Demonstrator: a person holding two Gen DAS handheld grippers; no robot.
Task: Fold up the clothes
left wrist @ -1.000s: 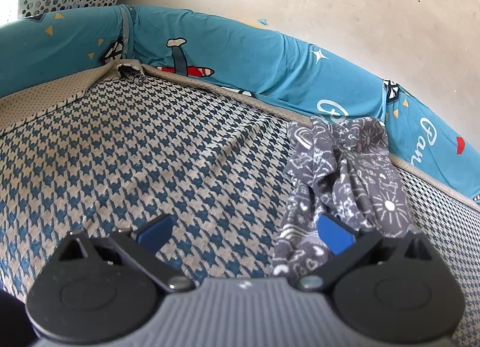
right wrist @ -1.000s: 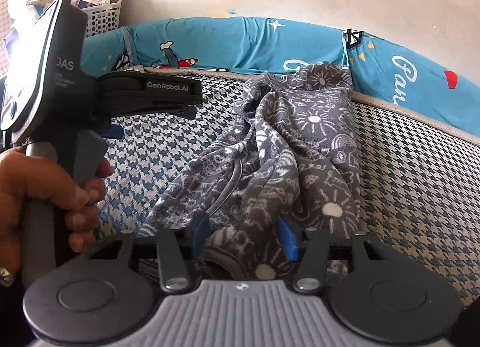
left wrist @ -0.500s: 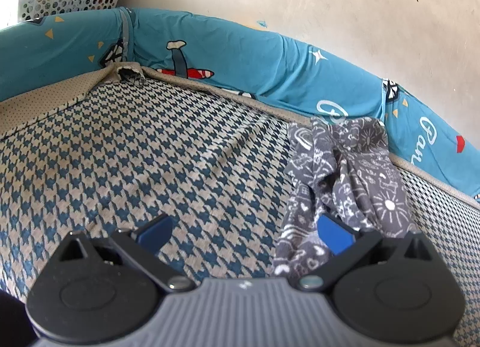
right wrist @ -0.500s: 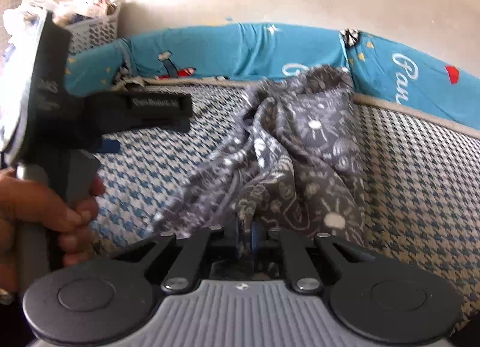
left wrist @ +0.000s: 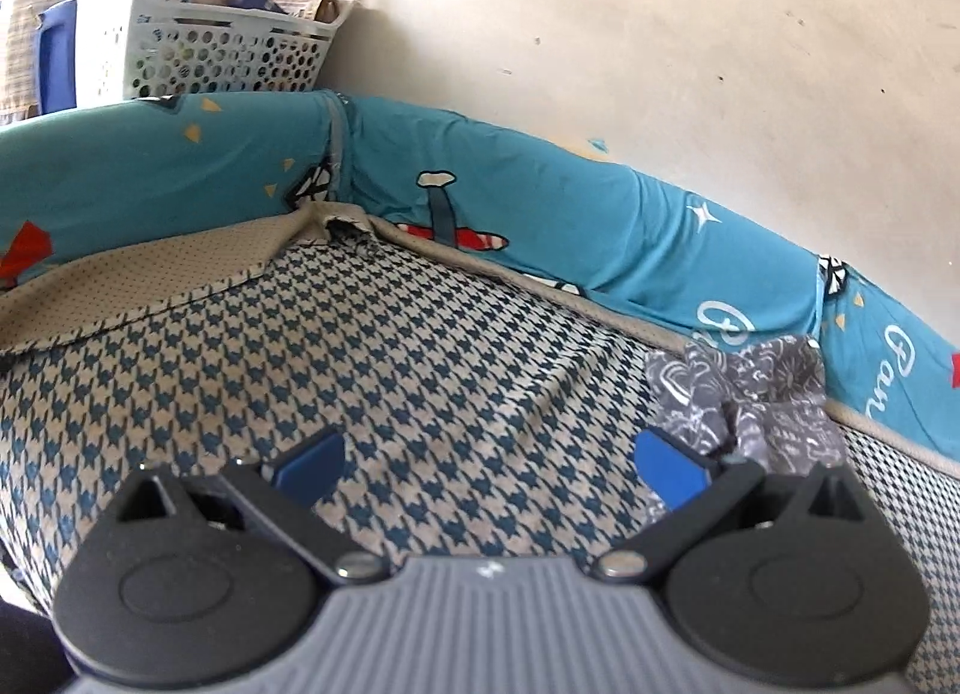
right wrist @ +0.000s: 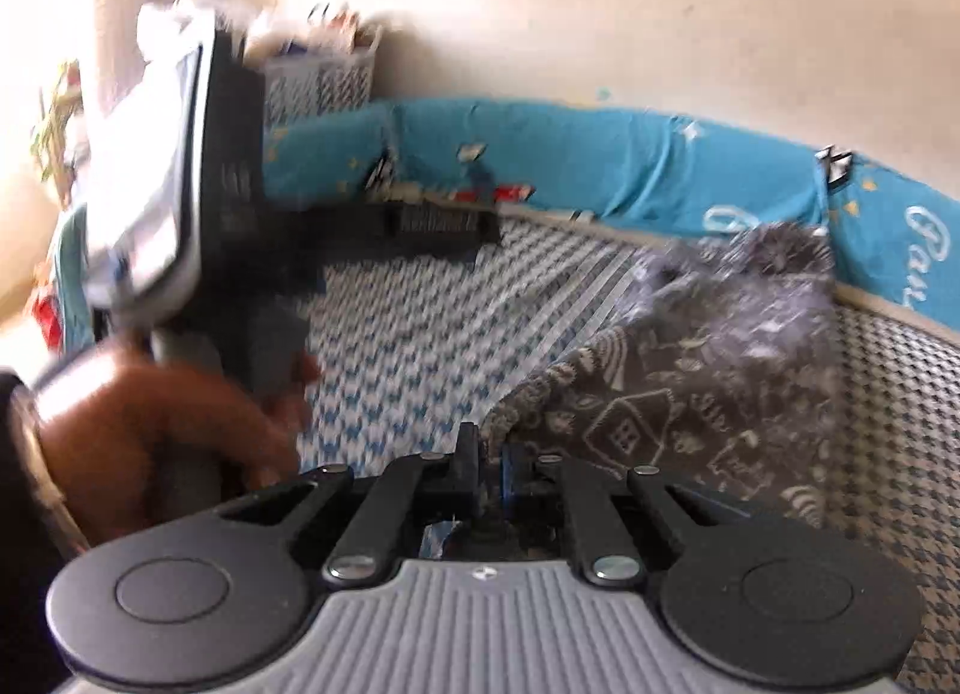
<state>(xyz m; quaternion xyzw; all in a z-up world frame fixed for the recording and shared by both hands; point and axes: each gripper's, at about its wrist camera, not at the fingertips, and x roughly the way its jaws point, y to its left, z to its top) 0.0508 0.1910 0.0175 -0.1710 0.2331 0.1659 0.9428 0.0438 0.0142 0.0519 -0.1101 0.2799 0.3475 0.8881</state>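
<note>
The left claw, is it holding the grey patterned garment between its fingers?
No, the left claw is wide open with only the houndstooth bed cover between its fingers, and the grey patterned garment lies beside it.

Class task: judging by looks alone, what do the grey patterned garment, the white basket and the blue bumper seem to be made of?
Grey patterned garment: soft knit or woven fabric, matt; it drapes and bunches.
White basket: probably moulded plastic, slightly glossy; rigid walls with regular round holes.
Blue bumper: padded, smooth printed cloth cover; it bulges and creases at seams.

Grey white-doodled garment, blue-and-beige houndstooth sheet, turquoise cartoon-print bumper, white perforated basket.
</note>
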